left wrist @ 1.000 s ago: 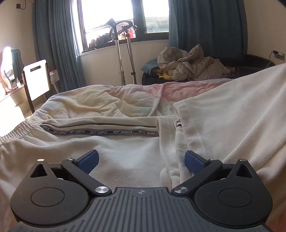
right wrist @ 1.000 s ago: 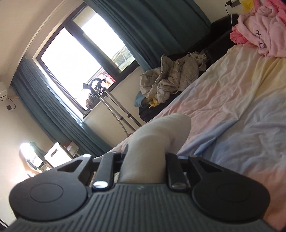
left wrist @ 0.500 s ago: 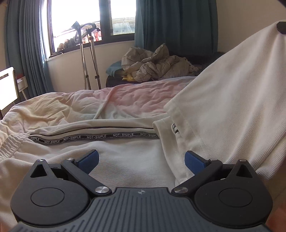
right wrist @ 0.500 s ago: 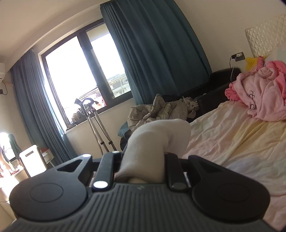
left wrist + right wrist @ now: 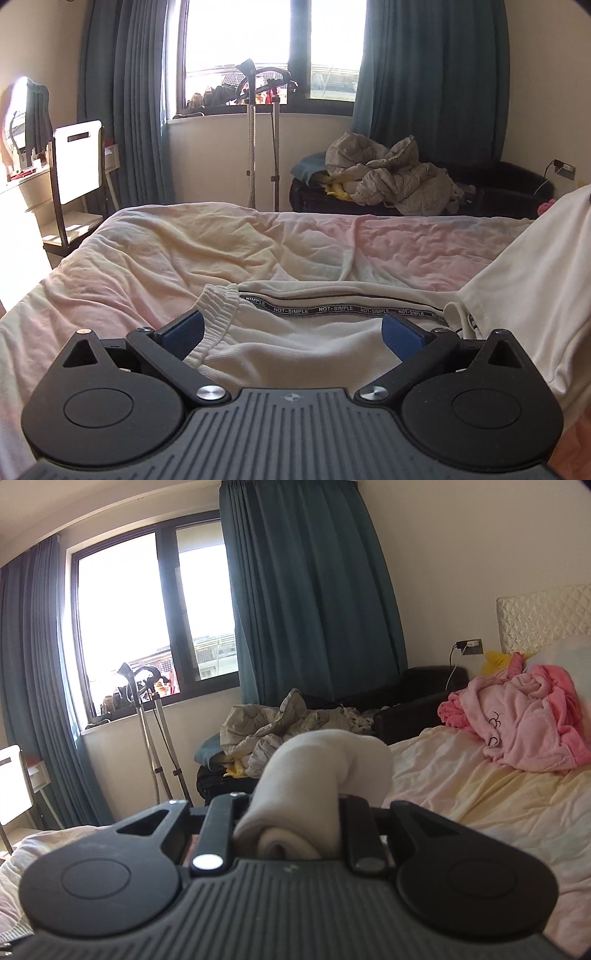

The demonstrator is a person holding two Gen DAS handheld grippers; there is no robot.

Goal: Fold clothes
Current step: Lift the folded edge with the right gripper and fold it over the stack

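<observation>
White trousers (image 5: pixel 303 343) with a black "NOT-SIMPLE" stripe lie on the bed in the left wrist view, their elastic waistband (image 5: pixel 218 314) at the left. My left gripper (image 5: pixel 291 330) is open just above them, its blue pads on either side of the cloth. A lifted part of the same white cloth (image 5: pixel 532 280) hangs at the right. In the right wrist view my right gripper (image 5: pixel 288 812) is shut on a bunched fold of white cloth (image 5: pixel 325 760), held up above the bed.
The bed (image 5: pixel 221 243) has a pale pink and yellow cover. A pink robe (image 5: pixel 524 723) lies near the headboard. Beyond the bed stand a dark bench with grey bedding (image 5: pixel 391 177), crutches (image 5: pixel 258 122) by the window, and a chair (image 5: pixel 74 166) at the left.
My left gripper has moved left along the trousers to the waistband end. My right gripper has lifted the cloth and levelled out from its tilt.
</observation>
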